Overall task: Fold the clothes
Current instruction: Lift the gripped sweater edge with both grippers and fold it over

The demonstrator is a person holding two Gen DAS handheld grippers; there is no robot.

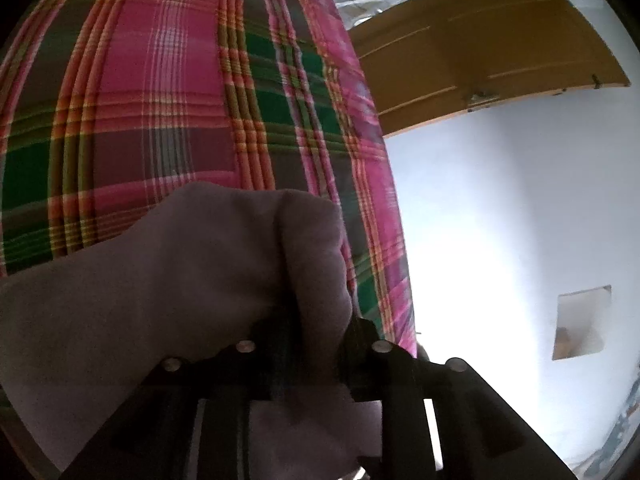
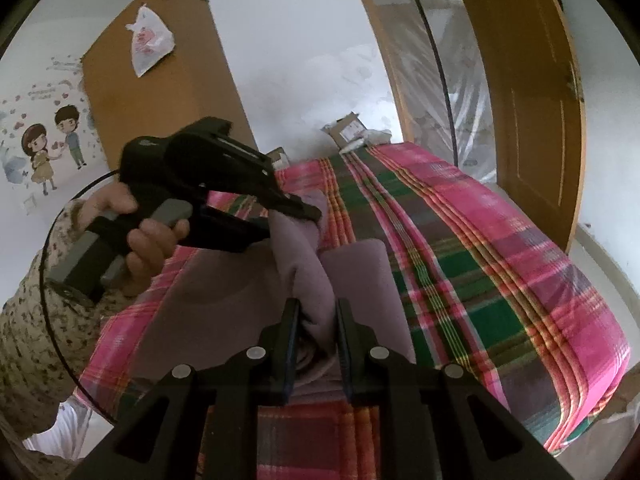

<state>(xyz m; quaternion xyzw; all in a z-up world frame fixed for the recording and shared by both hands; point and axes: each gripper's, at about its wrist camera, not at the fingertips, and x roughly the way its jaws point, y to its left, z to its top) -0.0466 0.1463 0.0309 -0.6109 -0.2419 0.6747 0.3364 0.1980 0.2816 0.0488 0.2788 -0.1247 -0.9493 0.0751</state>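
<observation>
A pale lilac garment lies bunched on a pink, green and orange plaid bedspread. My right gripper is shut on a raised fold of the garment near the lower middle of the right wrist view. Farther back, my left gripper is held by a person's hand and pinches another raised part of the same cloth. In the left wrist view the lilac garment fills the lower left and drapes over my left gripper, whose fingertips are hidden in the fabric.
The plaid bed falls away at its right edge to a pale floor. A wooden door stands open at right, and a wooden wardrobe with a white plastic bag stands at left. A floral sleeve is near the left edge.
</observation>
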